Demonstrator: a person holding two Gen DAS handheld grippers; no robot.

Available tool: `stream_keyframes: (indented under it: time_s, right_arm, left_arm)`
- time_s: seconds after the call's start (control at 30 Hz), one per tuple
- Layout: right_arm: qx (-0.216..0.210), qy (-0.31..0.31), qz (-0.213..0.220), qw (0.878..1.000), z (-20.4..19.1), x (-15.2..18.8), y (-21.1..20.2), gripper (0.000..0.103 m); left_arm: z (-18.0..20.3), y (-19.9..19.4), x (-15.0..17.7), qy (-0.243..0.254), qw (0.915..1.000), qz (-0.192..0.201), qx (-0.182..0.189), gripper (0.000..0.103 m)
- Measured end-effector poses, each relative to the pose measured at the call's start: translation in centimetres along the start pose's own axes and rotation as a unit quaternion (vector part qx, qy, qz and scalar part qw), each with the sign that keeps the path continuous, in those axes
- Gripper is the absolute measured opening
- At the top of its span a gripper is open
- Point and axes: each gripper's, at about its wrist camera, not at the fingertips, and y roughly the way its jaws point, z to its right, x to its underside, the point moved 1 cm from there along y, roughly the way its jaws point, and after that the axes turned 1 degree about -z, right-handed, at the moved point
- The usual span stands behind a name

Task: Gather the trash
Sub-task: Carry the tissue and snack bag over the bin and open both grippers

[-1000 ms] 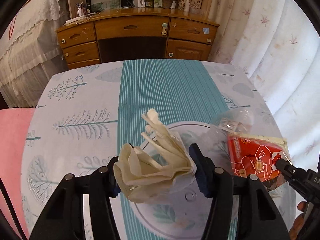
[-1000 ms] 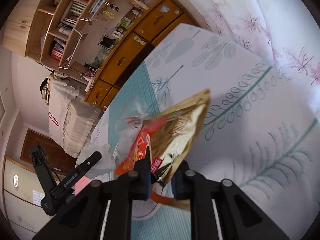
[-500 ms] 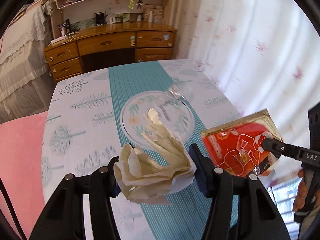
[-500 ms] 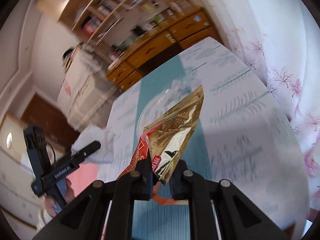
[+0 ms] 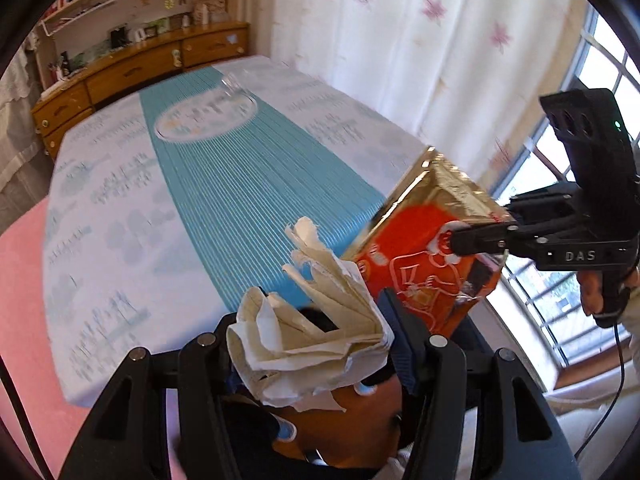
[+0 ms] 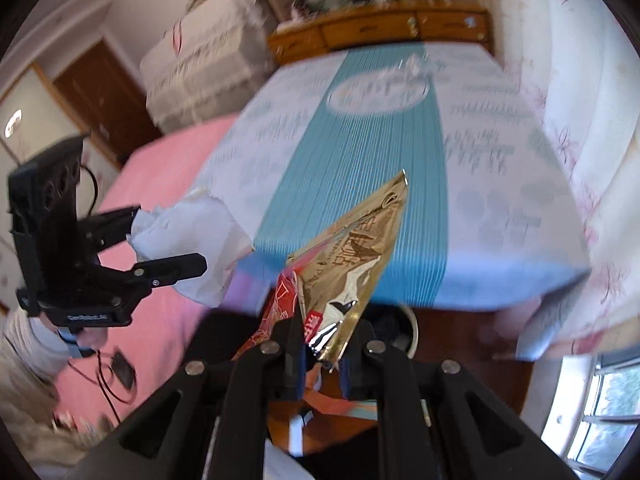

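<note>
Transport step: left gripper (image 5: pixel 312 344), jaws half-spread, clamps crumpled tissue wad (image 5: pixel 312 340); right gripper (image 6: pixel 320 356), pinched nearly closed, grips red-gold snack wrapper (image 6: pixel 352 264). Both trash pieces hang off the table's near edge (image 6: pixel 400 292). Next likely calls for positioning over bin (image 6: pixel 412 328) below, then releasing.

wood dresser (image 5: pixel 132 68) w/ shelves, floral curtains (image 5: pixel 400 40), bright window (image 5: pixel 560 184), pink bed (image 6: pixel 160 184)

There are two grippers: the left gripper (image 5: pixel 310 344) and the right gripper (image 6: pixel 322 354). There is one crumpled tissue (image 5: pixel 312 336), one snack bag (image 5: pixel 424 256), one table (image 5: pixel 132 216), and one glass plate (image 5: pixel 206 118).
</note>
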Motion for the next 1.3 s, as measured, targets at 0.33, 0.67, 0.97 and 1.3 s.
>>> stream_keyframes:
  time_s: [0.33,0.67,0.97,1.3]
  right_arm:
    - [-0.001,0.057,-0.115,0.992,3.6,7.0,11.3,0.012]
    - [0.002,0.237,-0.156,0.959,11.3,11.3,25.8,0.012]
    - [0.033,0.278,-0.181,0.943,14.3,12.5,33.6,0.012]
    - [0.033,0.304,-0.2,0.931,15.2,12.6,37.1,0.015]
  left_arm:
    - [1.8,12.1,9.3,-0.013,0.994,-0.108,0.013,0.056]
    - [-1.4,24.6,13.4,-0.059,0.9876,-0.139,-0.04,0.058]
    - [-2.4,32.4,14.6,-0.073,0.9769,-0.189,-0.069,0.06]
    - [-5.1,35.9,14.4,-0.117,0.9705,-0.203,-0.057,0.063]
